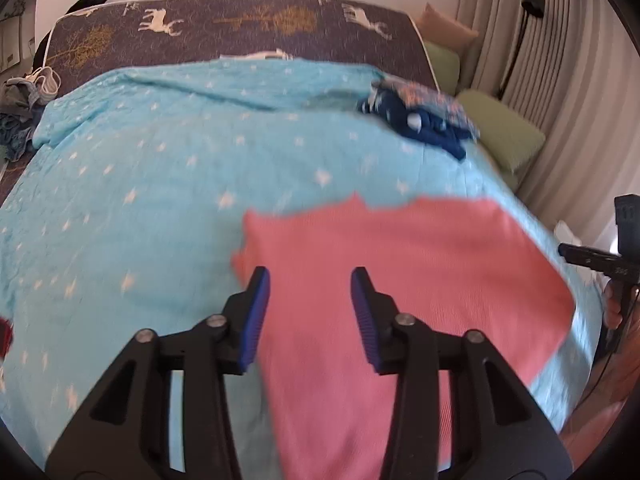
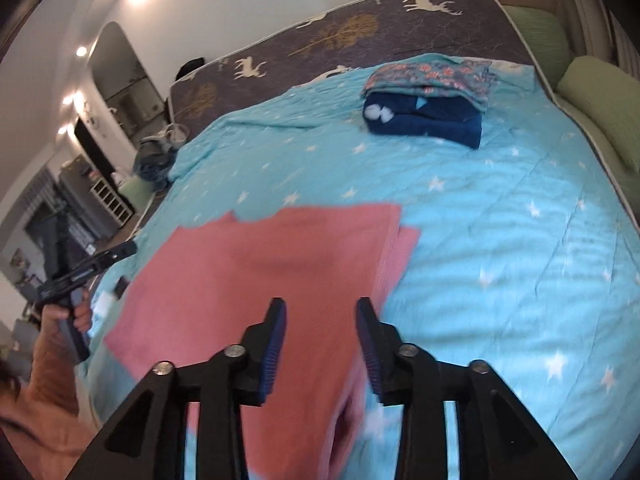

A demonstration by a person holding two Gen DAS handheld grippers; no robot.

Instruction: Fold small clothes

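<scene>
A pink ribbed garment lies folded flat on the light blue star quilt, near the front edge of the bed. My left gripper hovers open over the garment's left part, and nothing is pinched between its blue pads. My right gripper stands open over the garment's right edge, also free of the cloth. Each gripper shows at the rim of the other's view: the right one and the left one, held by a hand. The picture is blurred.
A stack of folded clothes, navy under floral, sits at the far right of the quilt. A heap of unfolded clothes lies at the far left. Green pillows and a curtain border the right side.
</scene>
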